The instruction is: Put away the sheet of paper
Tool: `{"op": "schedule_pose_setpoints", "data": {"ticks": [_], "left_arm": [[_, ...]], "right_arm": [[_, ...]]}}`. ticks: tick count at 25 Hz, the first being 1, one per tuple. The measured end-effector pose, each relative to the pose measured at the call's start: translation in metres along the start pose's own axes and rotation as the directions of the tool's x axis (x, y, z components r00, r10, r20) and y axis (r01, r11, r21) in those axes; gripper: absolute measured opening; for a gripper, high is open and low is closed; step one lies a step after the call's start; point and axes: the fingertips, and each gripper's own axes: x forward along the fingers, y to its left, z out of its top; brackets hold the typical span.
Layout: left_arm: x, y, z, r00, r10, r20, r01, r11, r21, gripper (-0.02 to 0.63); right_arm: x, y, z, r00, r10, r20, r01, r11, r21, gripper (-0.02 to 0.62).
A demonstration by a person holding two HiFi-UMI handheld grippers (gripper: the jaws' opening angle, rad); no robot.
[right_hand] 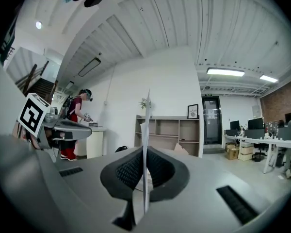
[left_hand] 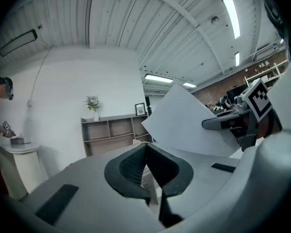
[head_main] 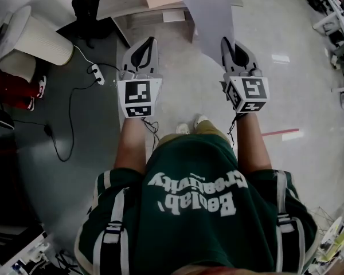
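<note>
The sheet of paper [head_main: 209,13] is white and stands up from my right gripper [head_main: 228,46], whose jaws are shut on its lower corner. In the right gripper view the paper [right_hand: 146,125] shows edge-on, pinched between the black pads at my right gripper [right_hand: 144,155]. My left gripper [head_main: 146,46] is held level beside it, about a hand's width to the left, not touching the sheet. Its jaws [left_hand: 145,148] are shut with nothing in them. The left gripper view shows the paper [left_hand: 184,125] at the right, with the right gripper [left_hand: 240,123] on it.
A low wooden table [head_main: 123,2] lies ahead on the floor. At the left stand a white round pedestal [head_main: 37,39], a power strip [head_main: 96,70] with cables, and a person in red [right_hand: 76,123]. An open shelf unit [right_hand: 172,132] lines the far wall. Desks [right_hand: 262,147] stand at the right.
</note>
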Motion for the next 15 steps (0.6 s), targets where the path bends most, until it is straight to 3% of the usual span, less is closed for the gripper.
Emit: {"op": "schedule_pose_setpoints", "data": {"ticks": [8,15], "left_arm": [[0.019,0.014,-0.006,1.000,0.022,-0.009,-0.022,1.000,-0.011,0.015],[0.071,0.037,-0.009,0.999,0.037,-0.029,-0.037,0.999,0.000,0.015]], "right_arm": [[0.027,-0.005,-0.003,1.000,0.030,-0.002,-0.030,0.999,0.024,0.032],[0.082,-0.031,-0.003,0.999,0.036,0.008,-0.037,0.998,0.042,0.032]]}}
